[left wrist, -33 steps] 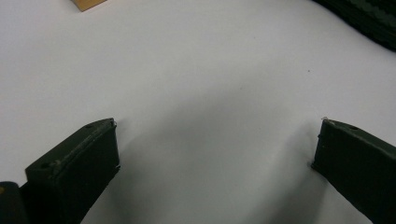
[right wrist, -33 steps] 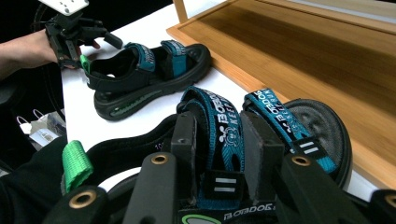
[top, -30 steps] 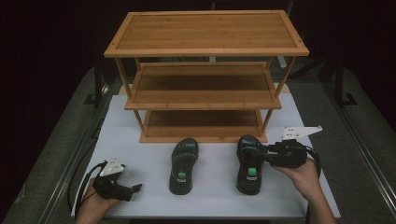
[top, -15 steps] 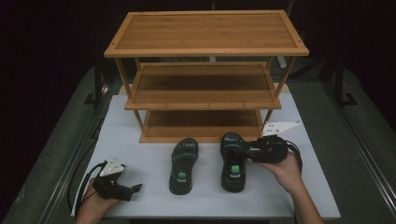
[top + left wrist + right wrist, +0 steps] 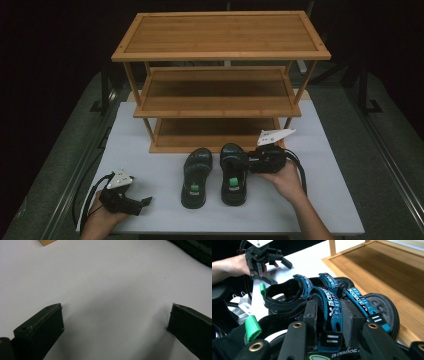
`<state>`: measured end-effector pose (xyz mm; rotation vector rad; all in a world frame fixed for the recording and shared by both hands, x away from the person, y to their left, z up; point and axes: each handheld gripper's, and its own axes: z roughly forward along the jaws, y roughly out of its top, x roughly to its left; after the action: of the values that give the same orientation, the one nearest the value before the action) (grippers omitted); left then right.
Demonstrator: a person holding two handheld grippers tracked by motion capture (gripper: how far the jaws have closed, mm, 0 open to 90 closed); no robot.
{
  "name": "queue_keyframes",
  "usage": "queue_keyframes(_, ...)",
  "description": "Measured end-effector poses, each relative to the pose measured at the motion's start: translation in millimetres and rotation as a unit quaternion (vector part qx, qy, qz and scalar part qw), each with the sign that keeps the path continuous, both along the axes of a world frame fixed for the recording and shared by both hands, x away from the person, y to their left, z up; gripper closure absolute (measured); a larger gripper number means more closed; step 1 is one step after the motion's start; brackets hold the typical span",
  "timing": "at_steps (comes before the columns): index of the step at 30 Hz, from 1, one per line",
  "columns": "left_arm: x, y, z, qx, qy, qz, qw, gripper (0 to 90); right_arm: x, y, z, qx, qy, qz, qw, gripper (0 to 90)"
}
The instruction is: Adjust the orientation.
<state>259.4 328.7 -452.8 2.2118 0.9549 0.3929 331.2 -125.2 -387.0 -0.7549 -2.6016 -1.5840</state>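
Note:
Two black sandals with blue straps and green heel tabs lie side by side on the white table [image 5: 150, 150], in front of a three-tier bamboo shoe rack [image 5: 220, 35]. My right gripper [image 5: 253, 163] is shut on the blue strap of the right sandal [image 5: 233, 175]. In the right gripper view the jaws of that gripper [image 5: 329, 312] pinch the strap [image 5: 332, 308]. The left sandal [image 5: 196, 177] rests free just beside it and appears behind the held sandal [image 5: 284, 293]. At the table's front left my left gripper [image 5: 144, 202] lies open; its jaws [image 5: 116, 315] stand wide over bare table.
The rack's bottom shelf [image 5: 387, 270] lies close behind the sandals, low over the table. A sandal sole edge [image 5: 197, 250] shows at the top right of the left gripper view. Dark floor and metal rails [image 5: 385, 150] flank the table.
My right gripper has carried the right sandal leftward across the table until it sits next to the left sandal. The left gripper has stayed put.

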Motion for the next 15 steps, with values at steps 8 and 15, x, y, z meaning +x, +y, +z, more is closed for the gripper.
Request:
queue_keyframes(8,0.0,0.1,0.1,0.001,0.001,-0.001,1.0,0.0,6.8,12.2,-10.6,0.006,0.004,0.012,0.9999,67.7)
queue_keyframes(15,0.1,0.2,0.2,0.002,0.002,-0.002,1.0,0.0,8.4,18.5,-18.6,0.0,0.011,0.014,0.9998,67.7)
